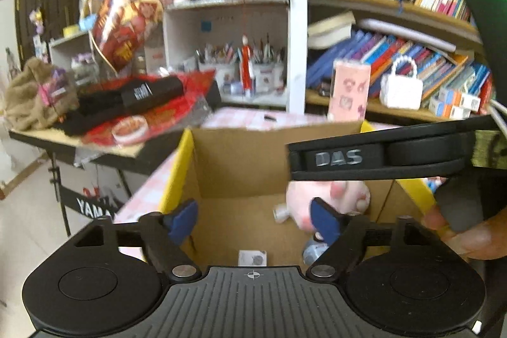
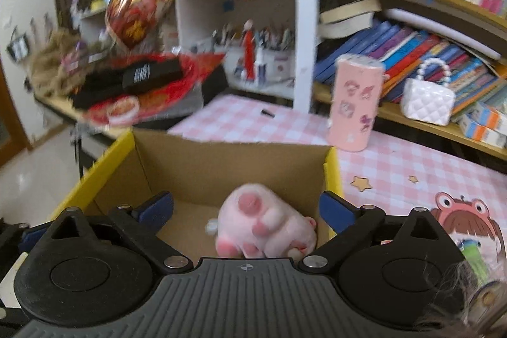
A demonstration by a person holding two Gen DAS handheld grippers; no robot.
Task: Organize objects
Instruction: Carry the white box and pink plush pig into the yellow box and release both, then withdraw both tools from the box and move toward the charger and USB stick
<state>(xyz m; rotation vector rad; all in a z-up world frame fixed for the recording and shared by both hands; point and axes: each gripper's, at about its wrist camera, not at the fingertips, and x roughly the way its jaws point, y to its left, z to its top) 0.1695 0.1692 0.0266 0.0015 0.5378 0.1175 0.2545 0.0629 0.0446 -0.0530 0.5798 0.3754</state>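
Left tongs (image 1: 255, 219) at bottom centre of the left wrist view: blue pads spread wide, released, nothing between them. They hang over an open cardboard box (image 1: 240, 160) with yellow outer flaps. On the box floor, lower right of centre: a pink plush toy (image 1: 329, 198), partly hidden by the right blue pad; a small white square item (image 1: 252, 258) near the bottom edge; a grey object (image 1: 313, 252) beside it, too blurred to identify.

Right tongs (image 2: 245, 211) in the right wrist view: also released, pads wide apart, the plush toy (image 2: 266, 224) lying in the box (image 2: 221, 160) below the gap, not pressed by either pad. In the left view the right tongs' black arm crosses the right-hand side, a hand (image 1: 465, 236) on its grip.

Beyond the box: pink checked desk (image 2: 247, 119), pink cylindrical tin (image 2: 355, 103) standing upright on it, upper right of centre. Cluttered bookshelves (image 2: 412, 30) fill the upper right.
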